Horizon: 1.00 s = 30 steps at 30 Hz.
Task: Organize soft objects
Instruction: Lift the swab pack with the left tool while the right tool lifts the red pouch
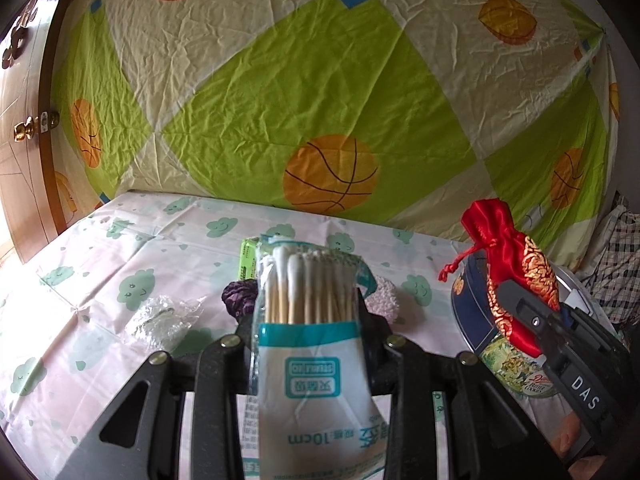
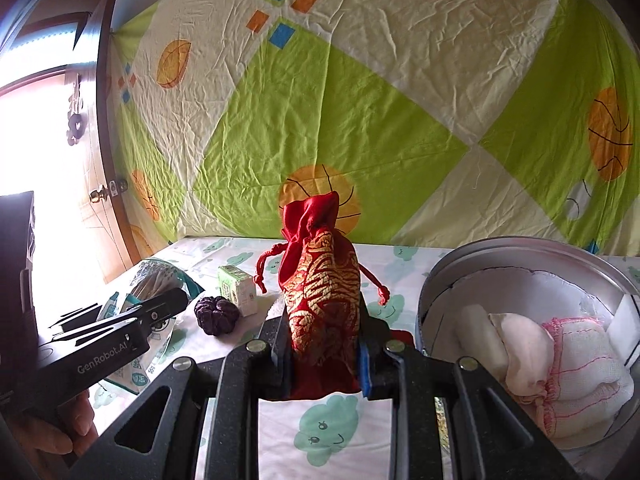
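Note:
My left gripper (image 1: 308, 316) is shut on a clear pack of cotton swabs (image 1: 310, 344) and holds it upright above the table. My right gripper (image 2: 322, 336) is shut on a red and gold drawstring pouch (image 2: 320, 296), which also shows in the left wrist view (image 1: 516, 280), beside the round metal tin (image 2: 440, 276). The tin holds a folded white and pink cloth (image 2: 560, 356). A dark purple scrunchie (image 2: 216, 314), a green tissue pack (image 2: 238, 288) and a fuzzy pink item (image 1: 386, 300) lie on the table.
The table has a pink and white cloud-print cloth (image 1: 100, 280). A crumpled clear wrapper (image 1: 160, 316) lies at the left. A green and cream sheet (image 1: 320, 80) hangs behind. A wooden door (image 1: 24, 140) is at the left. Checked fabric (image 1: 616, 264) is at the far right.

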Motion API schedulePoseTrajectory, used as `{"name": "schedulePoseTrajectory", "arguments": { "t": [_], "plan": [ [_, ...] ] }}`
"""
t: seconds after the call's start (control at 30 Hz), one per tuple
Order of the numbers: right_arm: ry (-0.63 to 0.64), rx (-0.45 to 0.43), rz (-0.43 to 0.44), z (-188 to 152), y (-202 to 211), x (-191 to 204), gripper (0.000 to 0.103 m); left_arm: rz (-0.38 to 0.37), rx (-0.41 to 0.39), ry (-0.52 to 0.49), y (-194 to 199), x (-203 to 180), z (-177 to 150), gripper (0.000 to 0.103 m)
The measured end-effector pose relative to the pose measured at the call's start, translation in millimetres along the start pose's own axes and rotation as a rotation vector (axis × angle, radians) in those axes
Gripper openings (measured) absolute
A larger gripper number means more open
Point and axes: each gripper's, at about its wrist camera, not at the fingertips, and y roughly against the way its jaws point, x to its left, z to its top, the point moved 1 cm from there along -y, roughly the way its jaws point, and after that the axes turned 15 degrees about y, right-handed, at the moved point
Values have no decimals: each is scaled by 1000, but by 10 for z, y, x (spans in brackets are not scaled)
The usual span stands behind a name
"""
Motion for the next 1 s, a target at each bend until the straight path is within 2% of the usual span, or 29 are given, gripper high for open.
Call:
{"name": "schedulePoseTrajectory", "arguments": {
  "t": [0.57,1.0],
  "plan": [
    [-63,-37,-77,-93,326,-490,26,-61,12,-35,-67,-614,-133,32],
    [-98,-37,-156,-160,475,-978,26,-140,38,-71,-181,-1225,-227,32]
  ]
}}
